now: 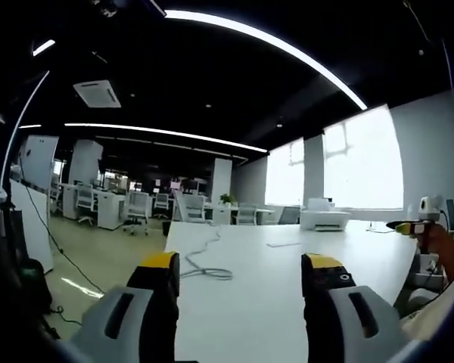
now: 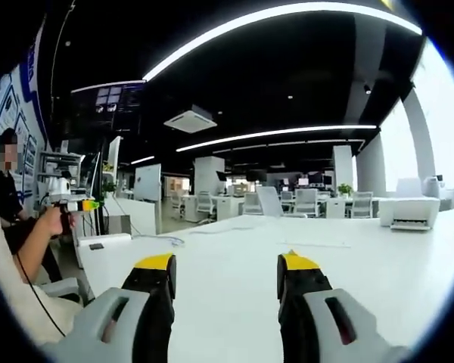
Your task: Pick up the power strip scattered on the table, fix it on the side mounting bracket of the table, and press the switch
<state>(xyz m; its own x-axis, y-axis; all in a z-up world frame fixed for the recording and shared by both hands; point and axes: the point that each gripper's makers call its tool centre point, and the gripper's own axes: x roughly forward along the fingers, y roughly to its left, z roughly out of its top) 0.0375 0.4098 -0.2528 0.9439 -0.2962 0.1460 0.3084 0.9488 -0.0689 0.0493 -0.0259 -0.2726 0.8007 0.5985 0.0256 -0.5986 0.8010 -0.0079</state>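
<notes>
Both my grippers are just hanging over the white table [image 1: 287, 287]. Left gripper [image 1: 246, 276] has its jaws spread wide with nothing between them, same deal for the right gripper [image 2: 225, 276]. A cable [image 1: 204, 265] lies on the tabletop ahead of the left one; can't make out the power strip itself.

Cable [image 1: 204, 266] far end cut off

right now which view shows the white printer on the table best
The right gripper view: the printer sits large and unblocked at the table's far right edge, its front tray visible. The left gripper view shows the same printer smaller and washed out against the bright windows.
</notes>
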